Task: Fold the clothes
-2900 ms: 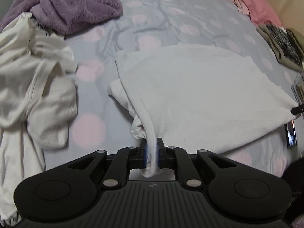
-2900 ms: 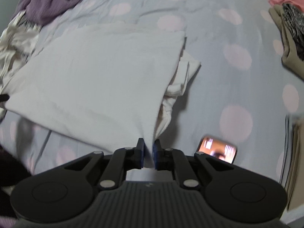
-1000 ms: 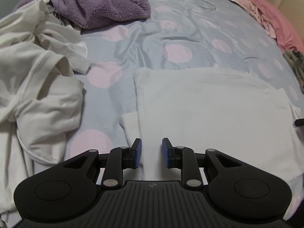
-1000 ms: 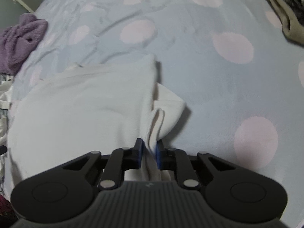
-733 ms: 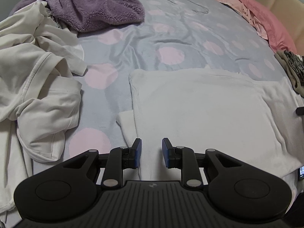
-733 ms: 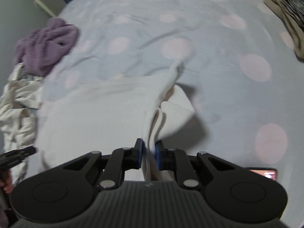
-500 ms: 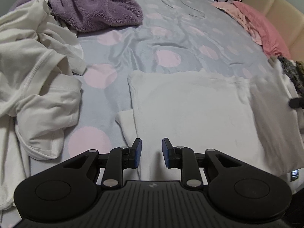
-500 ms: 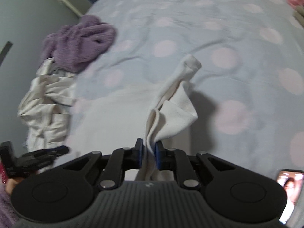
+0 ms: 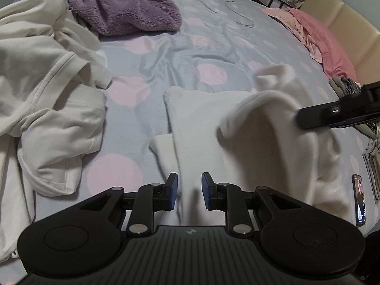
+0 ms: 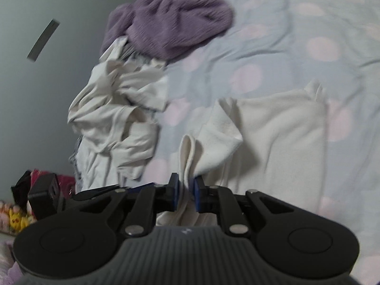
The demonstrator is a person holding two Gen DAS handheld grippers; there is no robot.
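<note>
We are pinching the white garment [image 10: 273, 137] in our right gripper [image 10: 185, 194]; our left gripper [image 9: 189, 191] is hovering open over its edge near the bed's [image 9: 166, 54] left side.

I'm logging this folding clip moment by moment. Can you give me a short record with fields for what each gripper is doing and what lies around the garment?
surface: bed sheet, grey-blue with pink dots
garment: white garment, lying partly folded
right gripper: shut on a bunched edge of the garment, lifting it over the flat part
left gripper: open above the garment's near edge, holding nothing
beside garment: rumpled white clothes, purple fleece
other: phone, lit, at the bed's edge
</note>
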